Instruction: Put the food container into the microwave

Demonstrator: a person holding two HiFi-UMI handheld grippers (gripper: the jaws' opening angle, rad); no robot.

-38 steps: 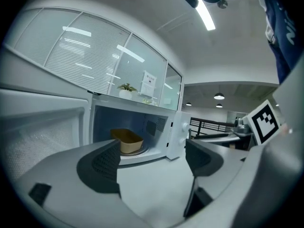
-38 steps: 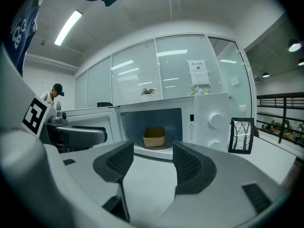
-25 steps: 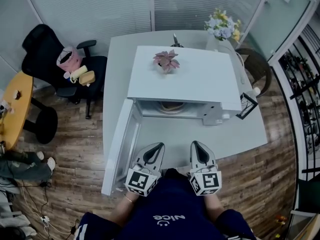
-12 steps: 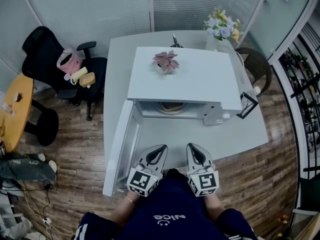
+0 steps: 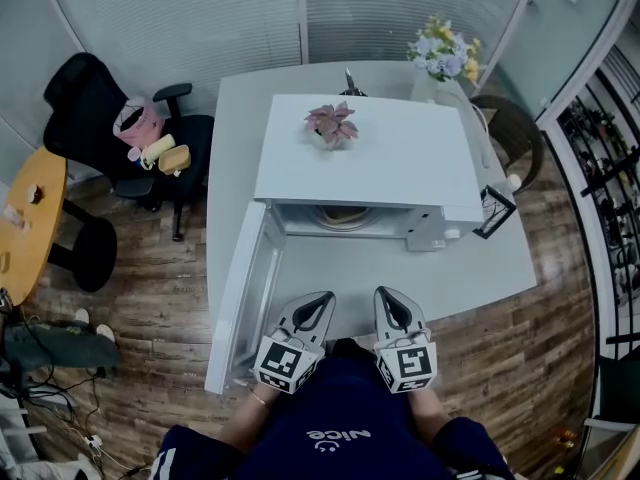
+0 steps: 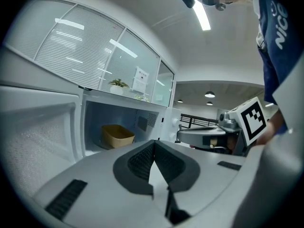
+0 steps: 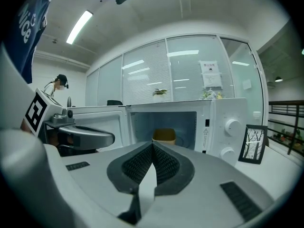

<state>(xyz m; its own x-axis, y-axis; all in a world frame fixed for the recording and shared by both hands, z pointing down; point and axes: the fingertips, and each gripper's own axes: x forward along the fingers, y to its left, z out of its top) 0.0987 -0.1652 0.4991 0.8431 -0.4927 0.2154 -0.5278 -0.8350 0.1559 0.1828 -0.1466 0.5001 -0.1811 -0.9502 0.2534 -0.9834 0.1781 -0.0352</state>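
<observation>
Tan square plastic food container (image 6: 116, 136) is seen inside the white box microwave (image 5: 370, 158); before it, the grey left gripper (image 5: 321, 295) and right gripper (image 5: 385, 292) are clenched empty, so its open door (image 5: 240, 298) should be pushed gently.

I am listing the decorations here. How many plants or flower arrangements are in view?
2. A pink plant stands on top of the microwave; a flower bouquet stands at the far right corner of the table. Others may hide behind the microwave.
</observation>
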